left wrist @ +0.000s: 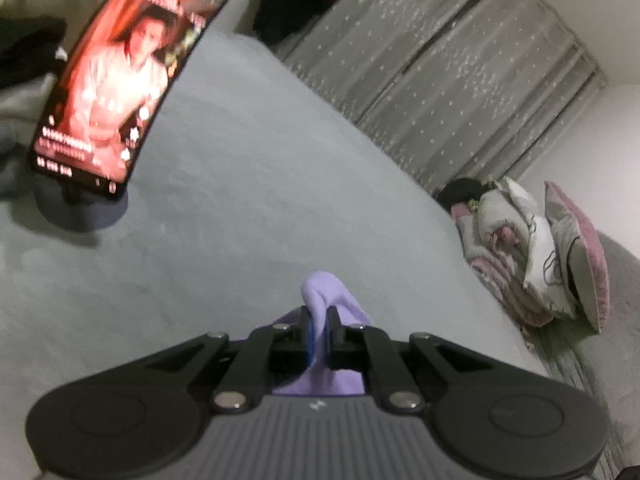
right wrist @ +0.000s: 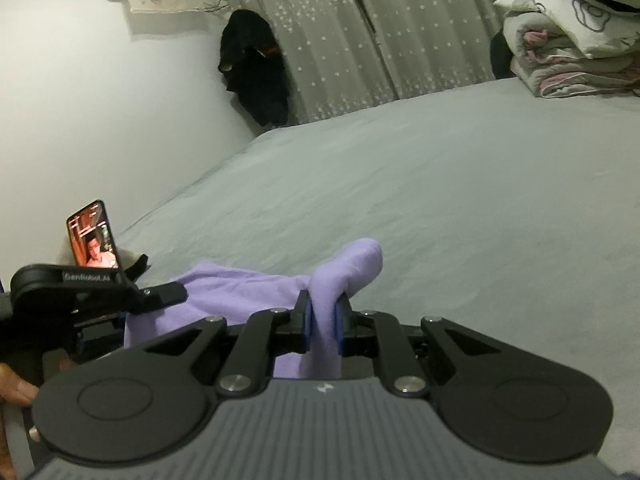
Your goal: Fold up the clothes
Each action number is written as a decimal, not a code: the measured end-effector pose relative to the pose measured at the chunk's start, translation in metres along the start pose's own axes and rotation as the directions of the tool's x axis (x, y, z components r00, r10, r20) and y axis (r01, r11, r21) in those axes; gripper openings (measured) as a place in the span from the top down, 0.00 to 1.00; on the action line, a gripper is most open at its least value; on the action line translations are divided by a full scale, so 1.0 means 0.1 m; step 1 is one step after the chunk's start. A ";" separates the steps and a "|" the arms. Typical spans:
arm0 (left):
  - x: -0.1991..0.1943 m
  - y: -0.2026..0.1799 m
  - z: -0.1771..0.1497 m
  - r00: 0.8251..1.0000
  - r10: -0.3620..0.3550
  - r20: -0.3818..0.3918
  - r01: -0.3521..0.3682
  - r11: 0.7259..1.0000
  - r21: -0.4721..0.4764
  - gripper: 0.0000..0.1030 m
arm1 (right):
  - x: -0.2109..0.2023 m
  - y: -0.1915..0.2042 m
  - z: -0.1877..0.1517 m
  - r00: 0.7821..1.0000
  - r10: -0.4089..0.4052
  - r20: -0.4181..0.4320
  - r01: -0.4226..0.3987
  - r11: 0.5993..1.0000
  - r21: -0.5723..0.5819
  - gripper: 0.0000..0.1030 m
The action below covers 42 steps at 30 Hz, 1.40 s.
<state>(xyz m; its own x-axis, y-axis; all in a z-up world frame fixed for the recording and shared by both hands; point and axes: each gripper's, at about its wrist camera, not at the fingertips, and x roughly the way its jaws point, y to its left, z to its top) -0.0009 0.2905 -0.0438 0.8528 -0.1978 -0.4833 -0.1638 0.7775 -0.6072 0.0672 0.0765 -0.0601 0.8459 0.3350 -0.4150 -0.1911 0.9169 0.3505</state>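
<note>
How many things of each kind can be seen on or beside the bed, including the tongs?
Tongs: 2, left and right, both shut on the purple garment
Purple garment: 1
Phone: 1
Dark garment hanging by the curtain: 1
Stack of folded bedding: 1
Total: 6
</note>
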 end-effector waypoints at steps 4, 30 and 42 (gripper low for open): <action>0.18 0.20 -0.05 0.998 0.017 -0.052 -0.019 0.999 -0.040 0.89 | 0.14 -0.11 -0.11 0.999 -0.009 -0.051 0.010 1.000 0.023 0.85; 0.58 0.29 -0.10 0.988 -0.115 -0.104 0.094 0.978 -0.187 0.86 | 0.41 -0.29 -0.06 0.990 0.029 -0.136 -0.005 0.984 0.176 0.83; 0.24 -0.28 -0.17 0.983 -0.182 -0.024 0.181 0.983 -0.034 0.86 | -0.11 -0.32 0.24 1.000 0.005 0.011 -0.005 0.998 0.062 0.85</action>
<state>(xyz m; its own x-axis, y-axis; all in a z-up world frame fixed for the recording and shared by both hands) 0.0153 0.2536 -0.0487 0.8562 -0.3502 -0.3799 -0.0236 0.7080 -0.7058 0.0755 0.0379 -0.0468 0.8503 0.3369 -0.4043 -0.1642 0.8998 0.4042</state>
